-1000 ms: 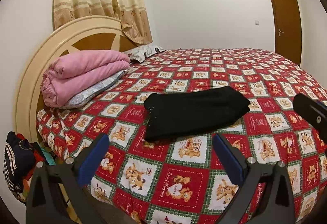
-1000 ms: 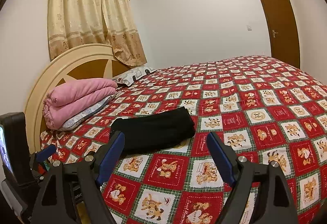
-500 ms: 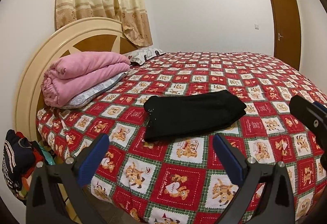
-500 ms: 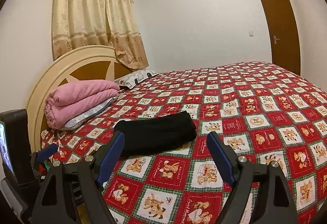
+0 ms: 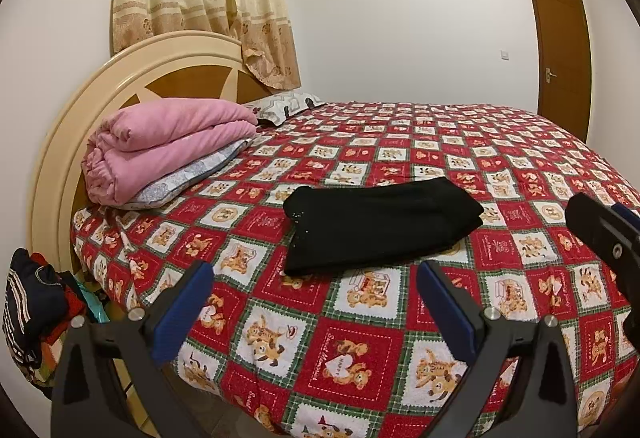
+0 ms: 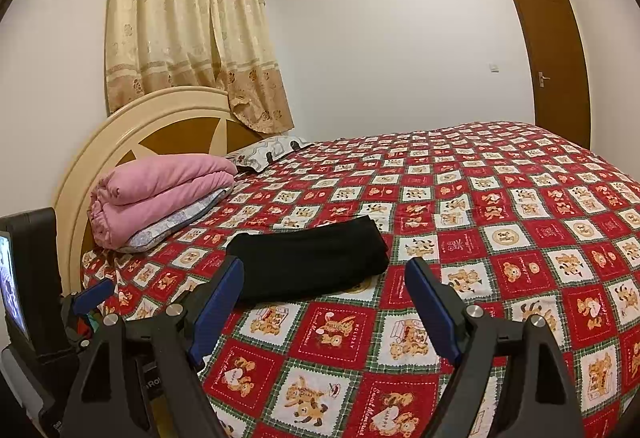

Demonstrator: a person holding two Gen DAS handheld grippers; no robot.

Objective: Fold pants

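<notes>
The black pants (image 5: 380,226) lie folded on the bed (image 5: 520,142), seemingly finished, with both the left claw (image 5: 314,302) and right claw (image 6: 324,298) spread, empty.

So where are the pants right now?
The black pants lie folded on the bedspread just beyond both open grippers, centre in the left wrist view, left of centre in the right, with the pink blanket further left by the headboard.

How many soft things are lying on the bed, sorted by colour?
Black: 1, the folded pants
Pink: 1, the folded blanket
Grey-patterned: 2, the pillow under the blanket and the pillow by the headboard
Total: 4
</notes>
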